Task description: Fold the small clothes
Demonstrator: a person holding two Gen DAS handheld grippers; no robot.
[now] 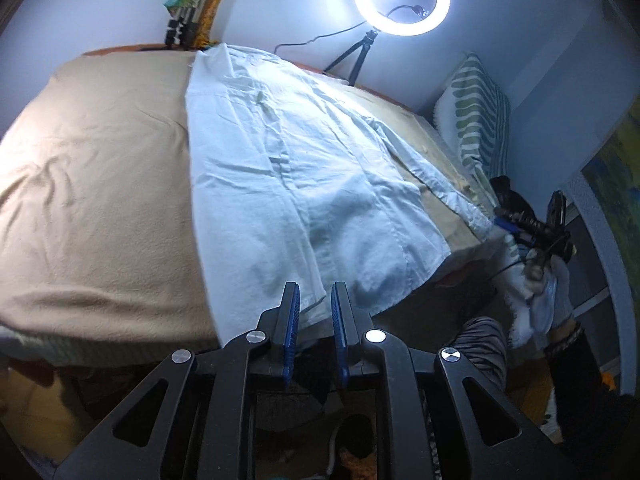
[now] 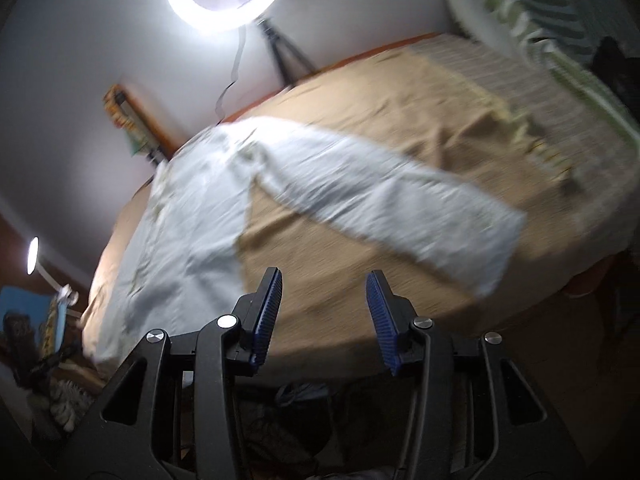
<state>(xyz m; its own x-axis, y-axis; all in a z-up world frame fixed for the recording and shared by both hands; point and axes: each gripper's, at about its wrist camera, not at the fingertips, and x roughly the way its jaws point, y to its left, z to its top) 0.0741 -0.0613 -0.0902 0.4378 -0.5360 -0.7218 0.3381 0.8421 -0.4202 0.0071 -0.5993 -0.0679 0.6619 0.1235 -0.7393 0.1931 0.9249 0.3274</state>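
We hold the left gripper [image 1: 315, 304], jaws slightly apart, nearest the white shirt [image 1: 288, 160] hem on the bed [image 1: 100, 184], while the right gripper [image 2: 323, 300], jaws wide apart, faces its sleeve [image 2: 380, 204].

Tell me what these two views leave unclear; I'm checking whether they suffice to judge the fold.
- Left wrist view: the white shirt's hem is covered by the left gripper, so a grip cannot be confirmed.
- Right wrist view: motion blur smears the shirt's sleeve; cuff and creases unreadable.
- Right gripper: open, holding nothing.
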